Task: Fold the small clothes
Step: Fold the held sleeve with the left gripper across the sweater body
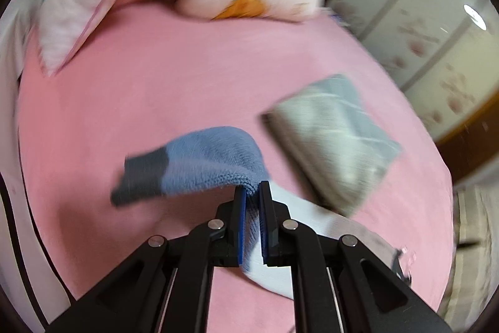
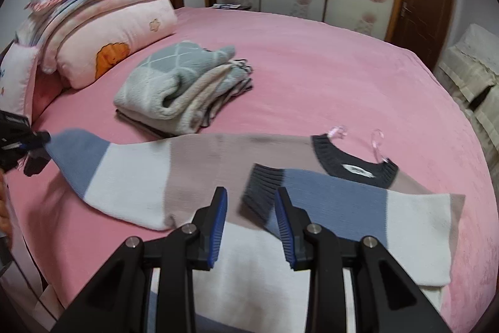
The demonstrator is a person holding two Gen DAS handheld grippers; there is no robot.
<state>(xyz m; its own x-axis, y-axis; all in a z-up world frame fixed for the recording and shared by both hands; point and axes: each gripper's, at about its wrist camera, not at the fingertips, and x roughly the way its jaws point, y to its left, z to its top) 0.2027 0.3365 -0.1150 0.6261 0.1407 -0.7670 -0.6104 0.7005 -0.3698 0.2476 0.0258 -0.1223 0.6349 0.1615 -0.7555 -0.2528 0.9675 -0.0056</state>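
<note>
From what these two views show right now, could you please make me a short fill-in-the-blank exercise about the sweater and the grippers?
1. The left gripper is shut on the sweater's ____ sleeve.
2. The bed sheet is ____ in colour.
3. The right gripper has ____ jaws, with nothing pressed between them.
4. The folded grey blanket lies ____ the striped sweater, near the pillows.

Missing words: blue; pink; open; beyond

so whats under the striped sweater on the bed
The striped sweater lies on the pink bedsheet; two pink hanger hooks stick out at its collar. The hanger's body is covered.
</note>
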